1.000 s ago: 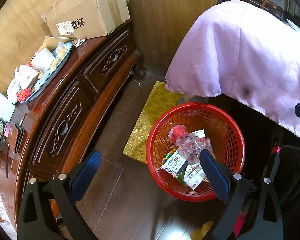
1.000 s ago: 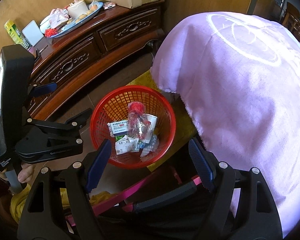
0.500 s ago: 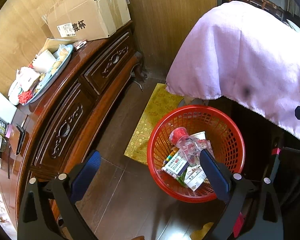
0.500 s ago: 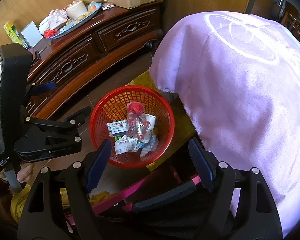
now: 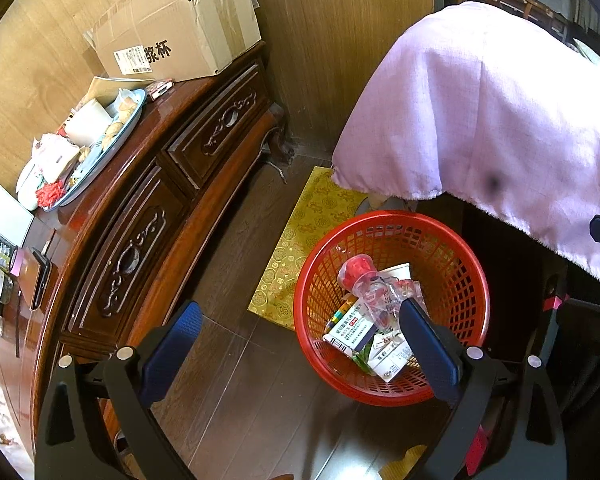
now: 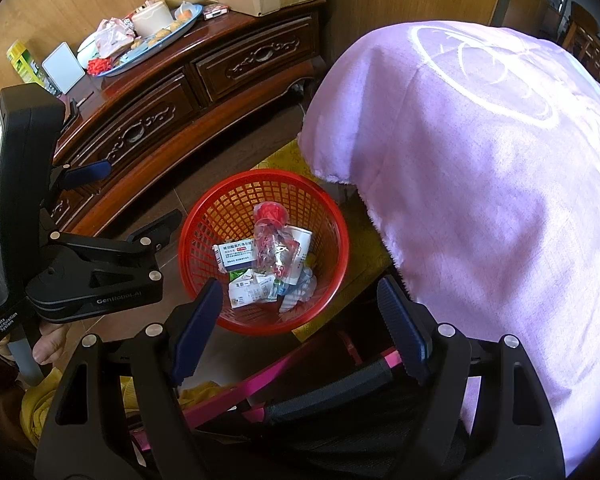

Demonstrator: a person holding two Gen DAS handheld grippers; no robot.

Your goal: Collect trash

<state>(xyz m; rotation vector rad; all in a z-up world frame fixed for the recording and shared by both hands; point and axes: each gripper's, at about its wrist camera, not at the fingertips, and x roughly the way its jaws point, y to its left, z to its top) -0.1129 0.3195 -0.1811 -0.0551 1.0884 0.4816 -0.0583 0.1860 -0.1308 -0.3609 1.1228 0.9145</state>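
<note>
A red plastic basket (image 5: 380, 218) (image 6: 260, 174) stands on the dark wooden floor. It holds a crushed clear bottle with a red cap (image 5: 364, 280) (image 6: 270, 236), a white medicine box (image 5: 350, 328) (image 6: 236, 254) and small cartons (image 5: 388, 354) (image 6: 246, 292). My left gripper (image 5: 298, 312) hovers above the basket's left rim, open and empty. Over the basket's near edge my right gripper (image 6: 300, 286) is open too, with nothing between its blue pads. The right wrist view also shows the left gripper (image 6: 132, 200), held in a hand (image 6: 44, 344).
A carved dark wooden sideboard (image 5: 140, 220) (image 6: 180, 92) runs along the left, bearing a cardboard box (image 5: 180, 36) and a tray of food (image 5: 92, 148). A purple cloth-covered bulk (image 5: 480, 120) (image 6: 480, 180) overhangs the basket's right. A yellow mat (image 5: 312, 224) lies under the basket.
</note>
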